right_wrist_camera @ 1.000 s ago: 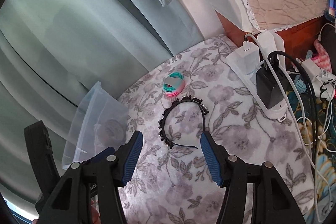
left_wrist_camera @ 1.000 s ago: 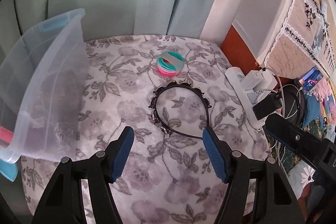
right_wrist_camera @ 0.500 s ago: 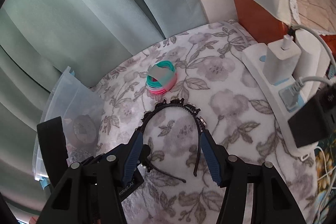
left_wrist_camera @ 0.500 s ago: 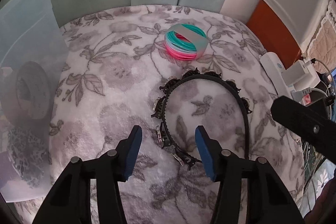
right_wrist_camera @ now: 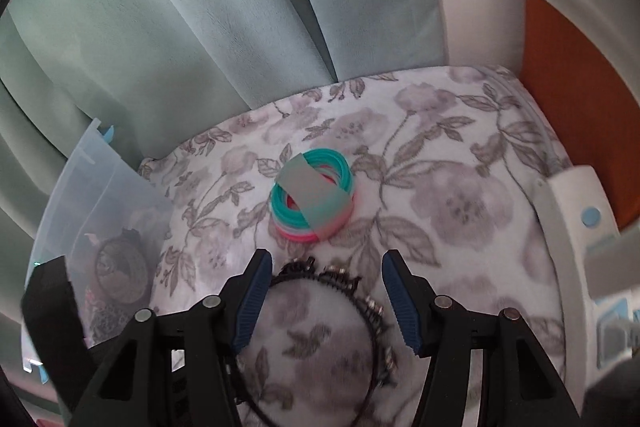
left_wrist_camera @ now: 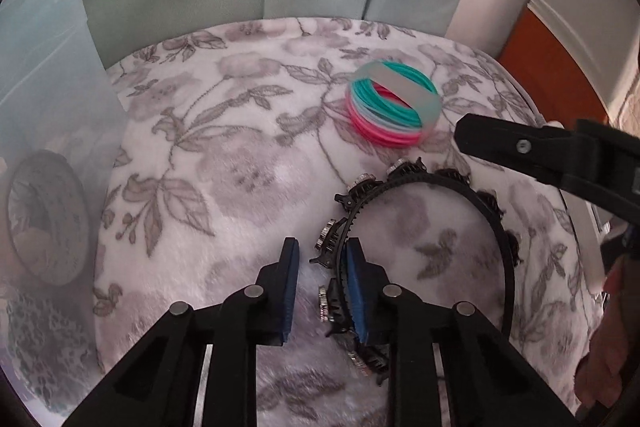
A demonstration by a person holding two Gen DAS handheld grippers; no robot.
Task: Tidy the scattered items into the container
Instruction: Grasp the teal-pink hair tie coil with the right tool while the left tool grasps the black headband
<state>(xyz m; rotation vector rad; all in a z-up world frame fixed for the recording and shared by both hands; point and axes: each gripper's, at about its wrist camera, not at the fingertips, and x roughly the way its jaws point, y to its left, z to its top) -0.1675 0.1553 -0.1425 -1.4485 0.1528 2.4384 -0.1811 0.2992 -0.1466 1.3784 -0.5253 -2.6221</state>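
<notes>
A black headband [left_wrist_camera: 436, 181] with small jewelled clips lies on the floral blanket. My left gripper [left_wrist_camera: 320, 267] is low over its left side, jaws closing. The band and its clips stand between the pads, against the right pad, while the left pad is still apart from them. A bundle of teal and pink hair ties [left_wrist_camera: 394, 107] under a grey paper strip lies beyond it. My right gripper [right_wrist_camera: 326, 279] is open above the headband's arch [right_wrist_camera: 372, 311], facing the bundle [right_wrist_camera: 312, 195], with nothing gripped. The clear plastic container [left_wrist_camera: 48, 107] stands at the left with several items inside.
The floral blanket [left_wrist_camera: 240, 167] covers a rounded surface with pale green curtains [right_wrist_camera: 200, 27] behind. A white power strip [right_wrist_camera: 576, 211] lies along the right edge beside an orange-brown panel. My right gripper's black finger [left_wrist_camera: 520, 147] reaches in from the right in the left wrist view.
My left gripper came down and forward onto the headband's left side and its jaws narrowed around it. My right gripper moved forward over the headband toward the hair ties, still open.
</notes>
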